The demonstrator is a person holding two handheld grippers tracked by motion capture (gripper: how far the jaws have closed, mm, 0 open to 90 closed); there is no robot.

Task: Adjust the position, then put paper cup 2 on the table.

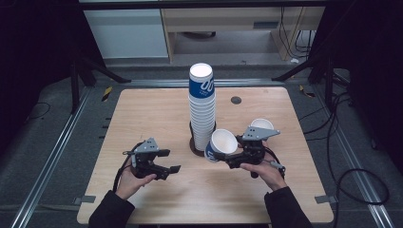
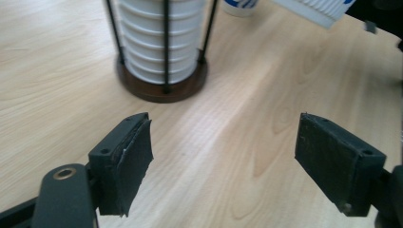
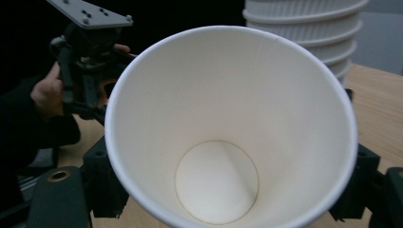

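Cup stack (image 1: 202,107); two loose cups (image 1: 222,144); two tongs (image 1: 167,161).

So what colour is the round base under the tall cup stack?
Dark brown round base, clearest in the left gripper view.

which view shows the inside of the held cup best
The right gripper view: the paper cup opens toward the camera, bottom disc visible. The high view shows it tilted in the right gripper, small. The left gripper view catches a ribbed edge at the top.

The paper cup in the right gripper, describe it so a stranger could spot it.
Find the tall stack of white paper cups mid-table. Just right of its base, the right gripper holds a white-and-blue paper cup. Unlike the upright cup behind, it lies tipped.
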